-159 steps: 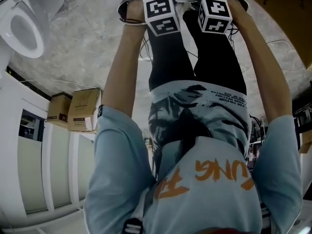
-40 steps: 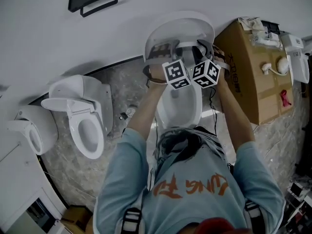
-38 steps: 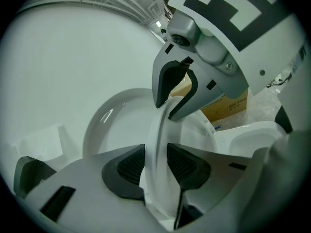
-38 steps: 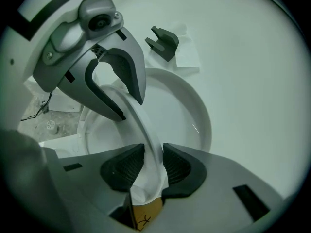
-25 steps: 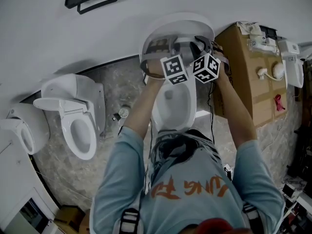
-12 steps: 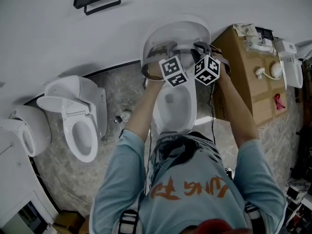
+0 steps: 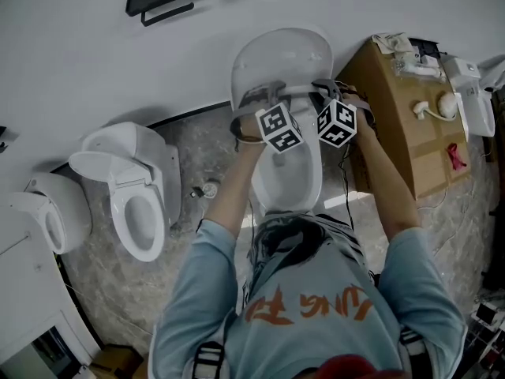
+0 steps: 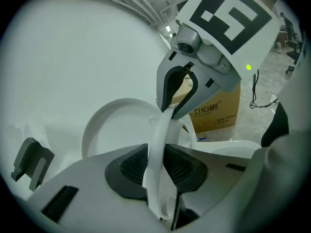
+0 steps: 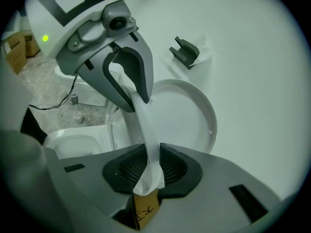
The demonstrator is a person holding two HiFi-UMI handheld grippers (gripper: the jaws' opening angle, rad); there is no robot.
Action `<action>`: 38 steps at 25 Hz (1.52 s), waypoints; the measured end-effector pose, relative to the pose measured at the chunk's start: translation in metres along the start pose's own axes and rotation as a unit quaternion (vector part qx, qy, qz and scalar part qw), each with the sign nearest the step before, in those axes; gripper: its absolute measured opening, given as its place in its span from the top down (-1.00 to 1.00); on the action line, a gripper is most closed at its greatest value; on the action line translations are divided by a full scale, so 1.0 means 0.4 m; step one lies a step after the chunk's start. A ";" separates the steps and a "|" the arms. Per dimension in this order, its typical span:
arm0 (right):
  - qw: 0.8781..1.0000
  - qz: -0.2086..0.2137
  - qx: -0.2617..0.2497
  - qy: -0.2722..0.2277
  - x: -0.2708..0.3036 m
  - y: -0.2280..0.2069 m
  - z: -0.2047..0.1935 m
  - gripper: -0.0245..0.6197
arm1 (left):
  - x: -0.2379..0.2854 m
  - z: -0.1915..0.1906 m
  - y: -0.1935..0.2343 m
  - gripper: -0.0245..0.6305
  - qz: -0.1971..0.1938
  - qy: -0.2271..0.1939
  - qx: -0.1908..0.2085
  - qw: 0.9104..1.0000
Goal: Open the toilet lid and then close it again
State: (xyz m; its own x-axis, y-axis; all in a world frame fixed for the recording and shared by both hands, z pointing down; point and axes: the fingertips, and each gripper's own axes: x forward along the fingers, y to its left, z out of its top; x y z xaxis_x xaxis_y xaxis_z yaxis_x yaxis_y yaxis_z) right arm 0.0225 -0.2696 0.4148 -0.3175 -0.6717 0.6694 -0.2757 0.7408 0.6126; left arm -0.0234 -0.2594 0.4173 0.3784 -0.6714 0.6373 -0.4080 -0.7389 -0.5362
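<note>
A white toilet stands against the wall, its round lid raised and leaning back. In front of the lid both grippers hold one thin white rim, apparently the front edge of the seat ring. The left gripper has its jaws closing, black pads against both sides of that rim. The right gripper is closing on the same rim likewise. Each gripper sees the other ahead, clamped further along the strip. In the head view their marker cubes cover the jaws, above the open bowl.
A second toilet with its lid up stands to the left, and a third at the far left. A cardboard box carrying small fittings sits close on the right. A black holder hangs on the wall.
Both grippers have drawn a little away from the wall together with the held rim. More of the raised lid's face shows behind them.
</note>
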 end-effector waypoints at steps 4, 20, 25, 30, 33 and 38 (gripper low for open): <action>1.000 0.012 -0.013 -0.011 -0.046 0.050 -0.012 0.63 | -0.036 0.004 -0.058 0.61 -0.002 0.007 0.005 1.000; 0.989 0.097 -0.100 -0.051 -0.225 0.342 -0.112 0.57 | -0.162 -0.018 -0.390 0.53 -0.048 0.060 0.026 0.997; 0.983 0.129 -0.109 -0.065 -0.264 0.470 -0.151 0.54 | -0.189 -0.059 -0.523 0.51 -0.065 0.093 0.024 0.993; 0.979 0.154 -0.113 -0.075 -0.286 0.576 -0.191 0.51 | -0.203 -0.096 -0.635 0.48 -0.078 0.123 0.022 0.989; 0.974 0.179 -0.116 -0.079 -0.291 0.642 -0.217 0.48 | -0.206 -0.116 -0.705 0.47 -0.092 0.135 0.023 0.986; 0.965 0.220 -0.117 -0.086 -0.278 0.740 -0.251 0.42 | -0.199 -0.162 -0.793 0.42 -0.109 0.153 0.029 0.982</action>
State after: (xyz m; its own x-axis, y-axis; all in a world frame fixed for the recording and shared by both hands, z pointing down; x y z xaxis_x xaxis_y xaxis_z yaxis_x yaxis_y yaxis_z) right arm 0.0674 0.0233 0.5641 -0.5079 -0.2673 0.8189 0.1251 0.9177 0.3772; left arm 0.0218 0.0322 0.5725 0.1812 -0.4549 0.8719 -0.2937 -0.8712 -0.3935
